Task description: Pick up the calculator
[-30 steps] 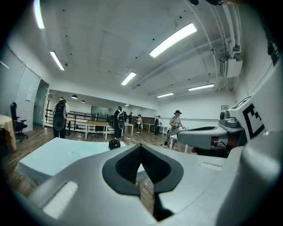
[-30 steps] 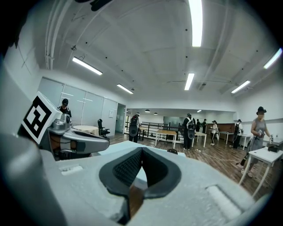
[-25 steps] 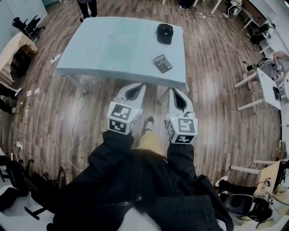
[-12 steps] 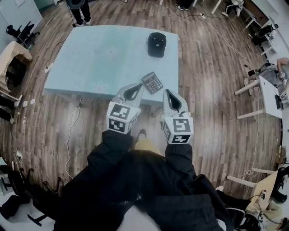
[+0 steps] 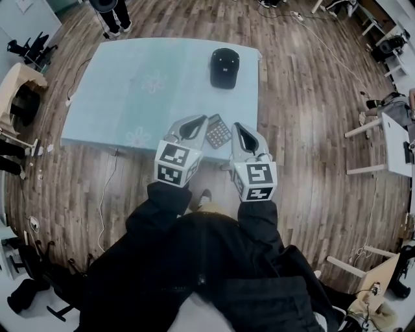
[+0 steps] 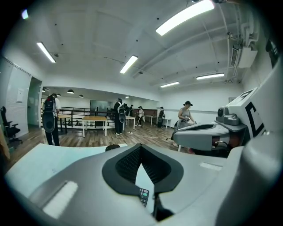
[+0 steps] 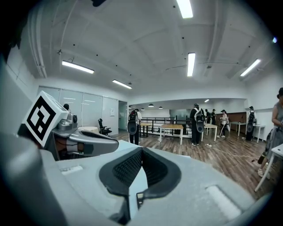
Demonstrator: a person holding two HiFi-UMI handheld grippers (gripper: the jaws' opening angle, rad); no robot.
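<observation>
The dark calculator lies near the front right edge of the pale blue table. It sits between my two grippers, and I cannot tell whether either touches it. My left gripper reaches over the table edge just left of it, jaws shut and empty. My right gripper is just right of it, jaw tips also together, holding nothing. In the left gripper view a corner of the calculator shows through the hollow behind the closed tips of the left gripper. The right gripper looks over the table surface.
A black cap lies further back on the table, seen as a dark lump in the left gripper view. A person stands at the table's far left corner. A cable runs over the wooden floor. Desks stand at the right.
Both grippers have moved forward from in front of the table to over its near edge, and the calculator now lies between them. Both stayed shut.
</observation>
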